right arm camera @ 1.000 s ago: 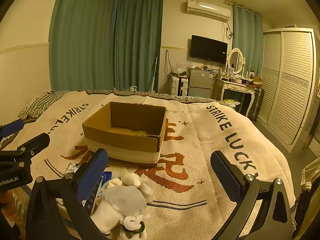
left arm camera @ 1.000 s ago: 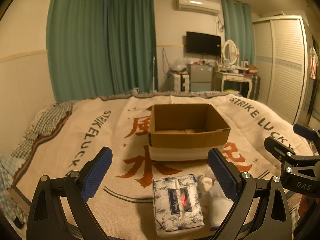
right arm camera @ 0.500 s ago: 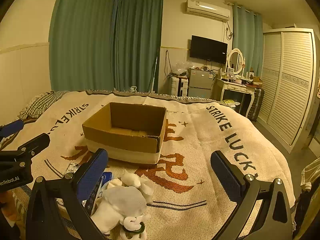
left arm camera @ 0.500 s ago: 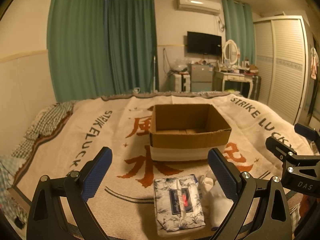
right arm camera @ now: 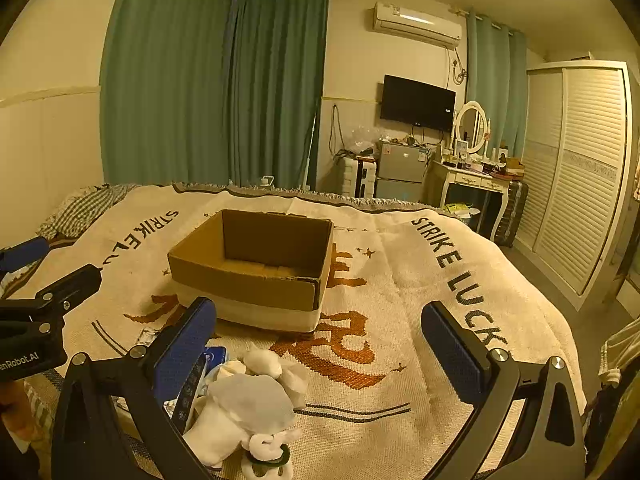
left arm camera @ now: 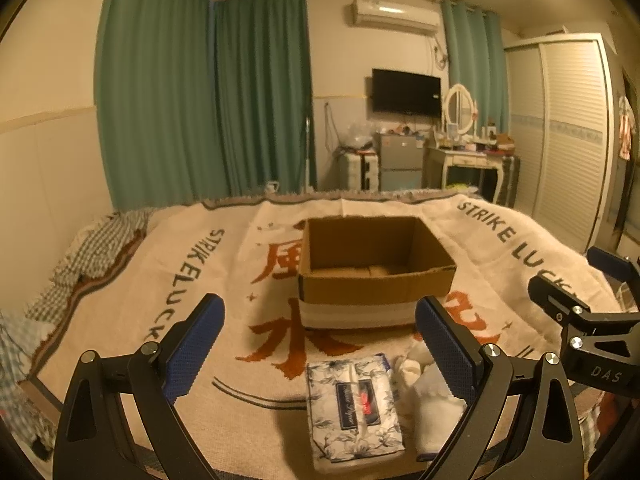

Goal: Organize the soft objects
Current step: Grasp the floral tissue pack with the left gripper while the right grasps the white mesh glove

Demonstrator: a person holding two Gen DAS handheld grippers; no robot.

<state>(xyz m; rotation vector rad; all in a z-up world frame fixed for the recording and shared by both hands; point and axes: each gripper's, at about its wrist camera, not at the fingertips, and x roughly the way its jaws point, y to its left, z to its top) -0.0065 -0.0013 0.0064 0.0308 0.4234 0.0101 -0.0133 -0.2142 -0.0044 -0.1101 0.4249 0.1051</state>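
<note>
An open, empty cardboard box [left arm camera: 372, 268] [right arm camera: 256, 268] stands mid-bed on the printed blanket [left arm camera: 224, 280]. A floral tissue pack [left arm camera: 354, 402] lies near me, just below and between my left gripper's [left arm camera: 318, 340] open fingers. A white plush toy [right arm camera: 244, 408] [left arm camera: 430, 396] lies to its right, by the left finger [right arm camera: 184, 344] of my open right gripper [right arm camera: 320, 344]. Both grippers are empty and hover above the bed's near edge. Each gripper shows at the side of the other's view.
A checked cloth [left arm camera: 92, 248] lies at the bed's left edge. Green curtains [left arm camera: 208, 100], a TV [left arm camera: 406, 92], a dresser with mirror [left arm camera: 464, 152] and a white wardrobe [left arm camera: 568, 136] stand beyond the bed.
The left wrist view has shifted very slightly, so the tissue pack sits a little further right. The right gripper has not moved.
</note>
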